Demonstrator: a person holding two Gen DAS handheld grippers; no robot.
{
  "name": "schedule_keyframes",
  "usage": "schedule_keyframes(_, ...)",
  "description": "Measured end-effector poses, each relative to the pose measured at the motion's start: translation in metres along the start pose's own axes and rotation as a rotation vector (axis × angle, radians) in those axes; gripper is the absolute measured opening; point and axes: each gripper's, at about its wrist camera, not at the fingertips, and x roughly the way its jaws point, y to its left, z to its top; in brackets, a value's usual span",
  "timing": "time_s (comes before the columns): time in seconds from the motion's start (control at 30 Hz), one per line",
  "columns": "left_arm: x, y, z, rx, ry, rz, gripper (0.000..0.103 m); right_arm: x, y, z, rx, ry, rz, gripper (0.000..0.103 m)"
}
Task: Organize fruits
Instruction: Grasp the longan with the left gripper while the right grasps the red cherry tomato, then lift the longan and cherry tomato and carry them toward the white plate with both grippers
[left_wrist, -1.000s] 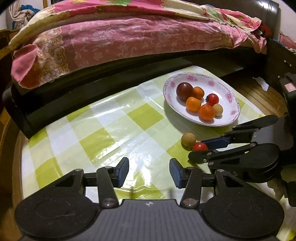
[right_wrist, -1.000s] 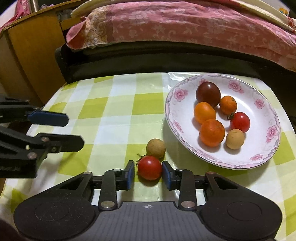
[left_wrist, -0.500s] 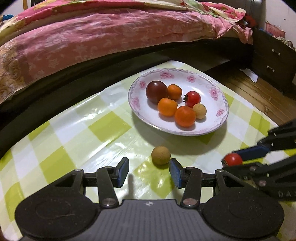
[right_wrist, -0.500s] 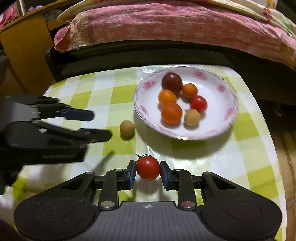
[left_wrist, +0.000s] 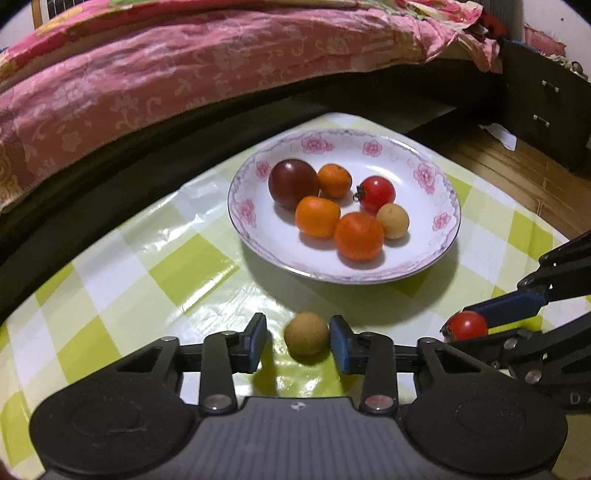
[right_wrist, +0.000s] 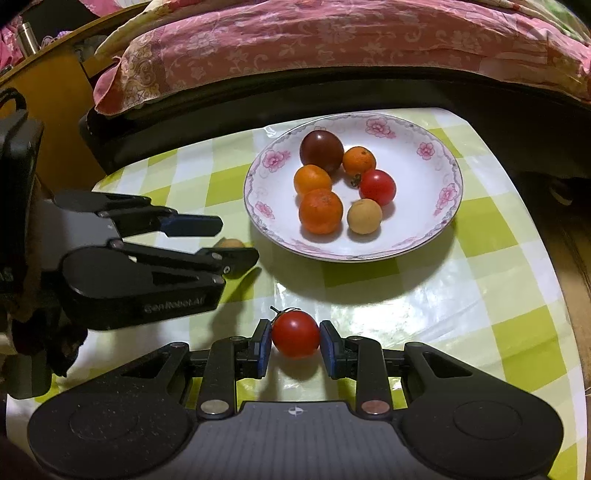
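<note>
Beside plate (left_wrist: 439, 206) — our right gripper (right_wrist: 295, 341) clamped tomato (right_wrist: 295, 333); left gripper (left_wrist: 298, 338), jaws just narrowing, straddled brown fruit (left_wrist: 306, 333), left pad not touching; next, we judged, finish squeeze.

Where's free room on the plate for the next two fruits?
The white floral plate is bare across its right half and along the near rim. Six fruits cluster left of centre, from the dark purple tomato down to the tan longan; that side is crowded.

Home bedroom: bed (left_wrist: 221, 74) with pink quilt (right_wrist: 332, 40) beyond tongs, dresser (left_wrist: 546, 110) far right, checked-cloth desk (left_wrist: 184, 266) below.
</note>
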Motion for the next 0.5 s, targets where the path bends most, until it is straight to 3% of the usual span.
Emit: schedule_keyframes(0.5, -0.006, -0.0046, -0.0065, 0.015, 0.002, -0.015, 0.033, 0.0061, -0.0075, -0.0006, 0.0, 0.009, -0.017, 0.025)
